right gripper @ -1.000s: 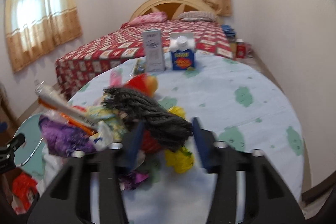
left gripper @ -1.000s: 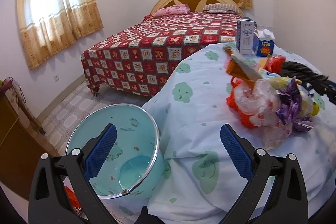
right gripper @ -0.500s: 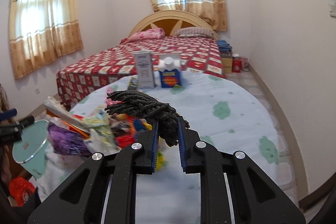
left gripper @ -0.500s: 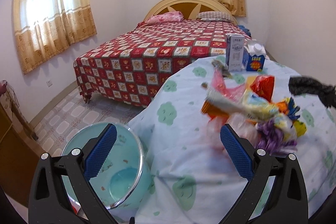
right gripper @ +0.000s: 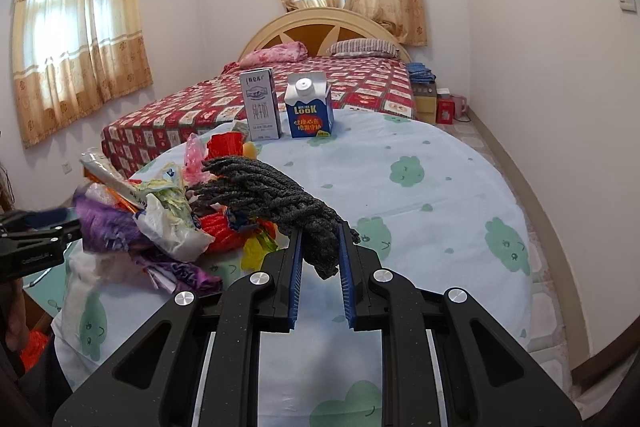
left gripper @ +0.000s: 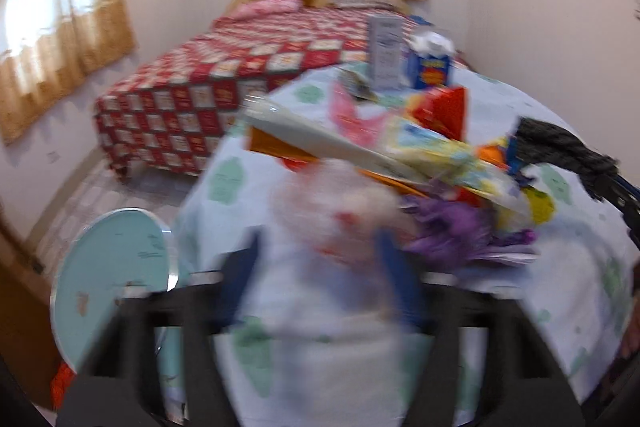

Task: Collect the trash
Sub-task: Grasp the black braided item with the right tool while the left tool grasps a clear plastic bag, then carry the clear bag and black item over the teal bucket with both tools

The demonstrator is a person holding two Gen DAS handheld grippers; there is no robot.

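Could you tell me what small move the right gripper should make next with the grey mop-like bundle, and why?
Probably sweep it leftward toward the table edge. The right gripper is shut on the grey bundle, whose strands lie against the trash pile, and the teal bin stands beside the table on that side. The left gripper is too blurred to judge.

Rough grey knitted cloth [right gripper: 280, 203] lies against crinkly, glossy plastic bags [right gripper: 176, 227] (thin film) on a matt cotton tablecloth [right gripper: 420, 187].
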